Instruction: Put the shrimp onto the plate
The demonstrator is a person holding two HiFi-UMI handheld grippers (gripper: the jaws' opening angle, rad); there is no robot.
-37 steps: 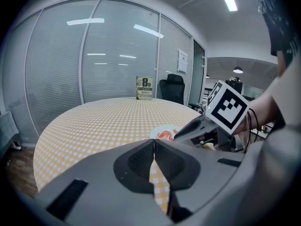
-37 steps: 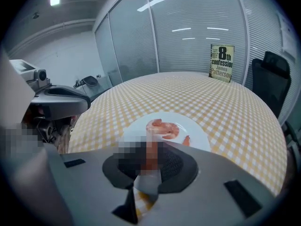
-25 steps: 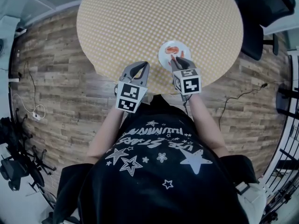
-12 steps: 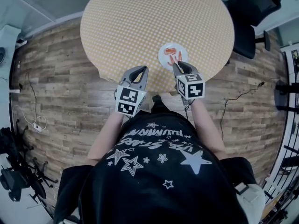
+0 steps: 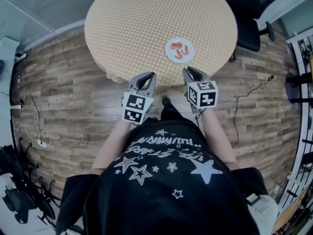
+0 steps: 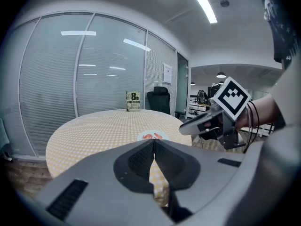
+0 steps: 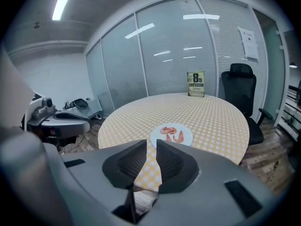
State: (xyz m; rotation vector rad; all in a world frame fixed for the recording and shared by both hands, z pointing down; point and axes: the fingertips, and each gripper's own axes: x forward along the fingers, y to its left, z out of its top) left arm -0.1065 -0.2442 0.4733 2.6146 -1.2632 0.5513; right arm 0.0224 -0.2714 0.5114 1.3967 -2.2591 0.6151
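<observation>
Orange shrimp (image 5: pixel 180 49) on white plate (image 5: pixel 170 57) near table (image 5: pixel 146 23) edge; left gripper (image 5: pixel 145 76) pinched together, right gripper (image 5: pixel 190 70) narrowly parted, both empty.

Head view looks steeply down; both gripper views share the plate (image 7: pixel 187 138).

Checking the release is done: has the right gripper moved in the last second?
Yes. The right gripper has drawn back toward the person: its tips were over the plate, and now sit clear of it at the edge of the table.
</observation>
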